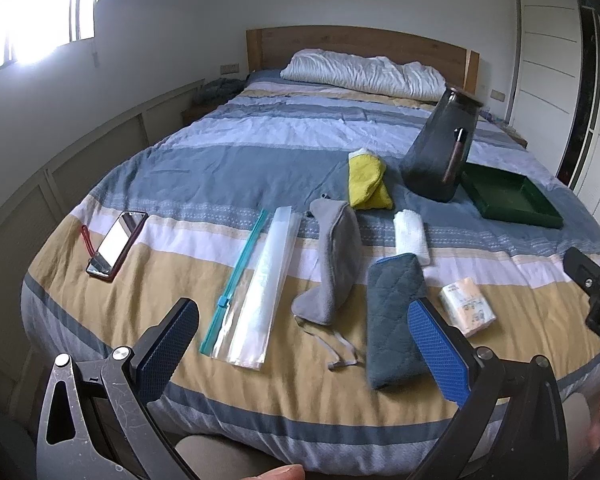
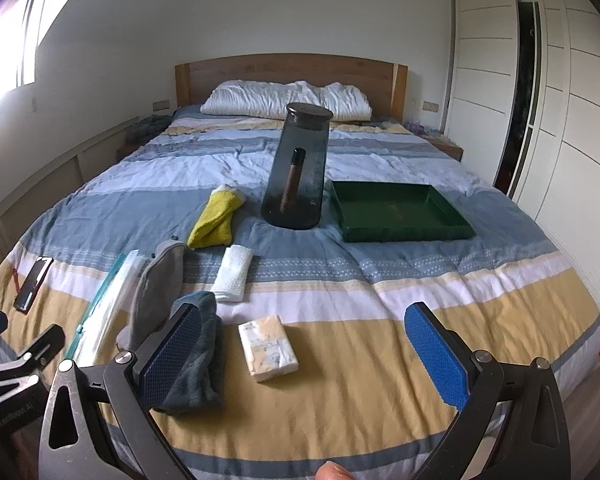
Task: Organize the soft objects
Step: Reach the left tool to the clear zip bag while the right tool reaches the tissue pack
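Both the left tongs (image 1: 304, 332) and right tongs (image 2: 312, 344) hang spread apart and empty over the bed (image 2: 340, 392); quilted teal cloth (image 2: 196, 368) at nine o'clock, tissue pack (image 2: 268, 350) centre.

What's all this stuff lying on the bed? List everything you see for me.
yellow cloth: 1, yellow, folded, mid-bed
white cloth: 1, white, folded, nearer than the yellow one
grey pouch: 1, grey, centre
teal quilted cloth: 1, dark teal, near edge
tissue pack: 1, white-orange, near edge
zip bag: 1, clear, teal zipper, left of pouch
phone: 1, dark, far left
jar: 1, smoky grey, lidded, mid-bed
tray: 1, green, right of jar
pillow: 1, white, at headboard
left tool: open, empty
right tool: open, empty
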The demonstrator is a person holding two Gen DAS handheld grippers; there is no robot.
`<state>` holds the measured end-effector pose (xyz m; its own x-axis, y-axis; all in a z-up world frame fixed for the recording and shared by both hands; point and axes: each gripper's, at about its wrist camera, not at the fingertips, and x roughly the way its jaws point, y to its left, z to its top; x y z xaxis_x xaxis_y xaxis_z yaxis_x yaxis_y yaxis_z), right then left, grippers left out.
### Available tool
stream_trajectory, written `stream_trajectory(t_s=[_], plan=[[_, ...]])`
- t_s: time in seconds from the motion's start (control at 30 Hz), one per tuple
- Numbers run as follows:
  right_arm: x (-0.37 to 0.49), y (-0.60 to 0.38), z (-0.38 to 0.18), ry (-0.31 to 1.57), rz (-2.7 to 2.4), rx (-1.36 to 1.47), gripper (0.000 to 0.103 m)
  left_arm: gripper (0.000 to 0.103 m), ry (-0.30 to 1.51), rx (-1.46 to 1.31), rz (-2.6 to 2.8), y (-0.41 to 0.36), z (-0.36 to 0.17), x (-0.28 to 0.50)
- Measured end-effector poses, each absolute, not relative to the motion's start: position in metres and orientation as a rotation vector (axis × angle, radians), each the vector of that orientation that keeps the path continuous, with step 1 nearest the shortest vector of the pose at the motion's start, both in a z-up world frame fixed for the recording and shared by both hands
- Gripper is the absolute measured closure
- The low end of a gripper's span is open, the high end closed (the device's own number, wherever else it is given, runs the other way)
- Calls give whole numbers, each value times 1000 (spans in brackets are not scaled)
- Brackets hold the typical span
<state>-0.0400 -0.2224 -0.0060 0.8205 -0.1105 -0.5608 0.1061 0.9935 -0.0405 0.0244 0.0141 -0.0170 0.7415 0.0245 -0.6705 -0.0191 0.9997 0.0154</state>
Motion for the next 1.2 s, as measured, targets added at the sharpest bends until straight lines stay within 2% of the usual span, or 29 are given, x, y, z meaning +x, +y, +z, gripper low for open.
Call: stream_trajectory(t_s=[1.2], plan=[[68, -215, -107, 861, 20, -114, 0, 1, 938, -7, 152, 69, -99, 115]])
